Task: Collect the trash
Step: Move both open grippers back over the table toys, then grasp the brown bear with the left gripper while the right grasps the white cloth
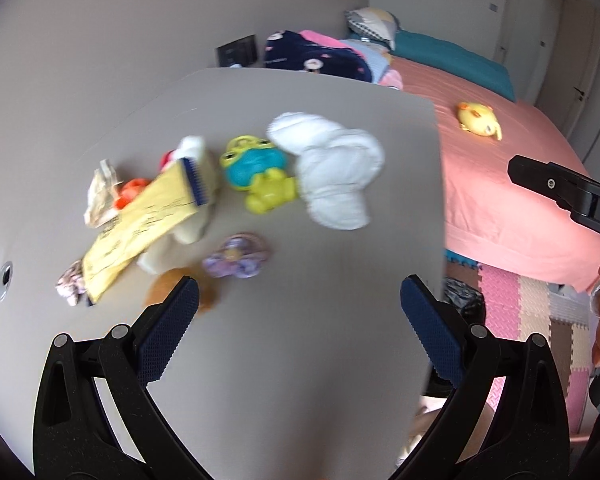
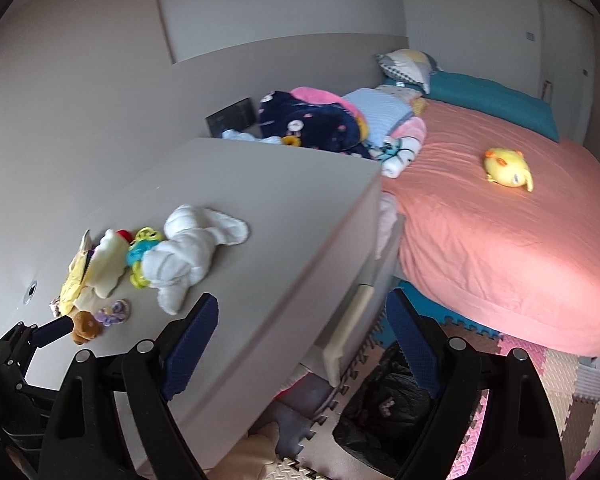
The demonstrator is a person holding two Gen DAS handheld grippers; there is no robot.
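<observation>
On the grey table (image 1: 300,360) lie a yellow paper packet (image 1: 140,224), a crumpled wrapper (image 1: 100,196), a small crumpled scrap (image 1: 70,286) and several toys around them. My left gripper (image 1: 300,312) is open and empty above the table's near part, its left finger beside a brown toy (image 1: 168,288). My right gripper (image 2: 302,340) is open and empty over the table's right edge (image 2: 340,280). A black trash bag (image 2: 384,408) lies on the floor below it, also in the left wrist view (image 1: 462,300). The packet shows in the right wrist view (image 2: 74,280).
A white folded cloth (image 1: 332,172), a teal and yellow toy (image 1: 260,176), a white plush (image 1: 196,204) and a purple toy (image 1: 236,258) lie on the table. A bed with a pink sheet (image 2: 500,240) and yellow plush (image 2: 508,168) stands to the right. Foam mats (image 2: 560,392) cover the floor.
</observation>
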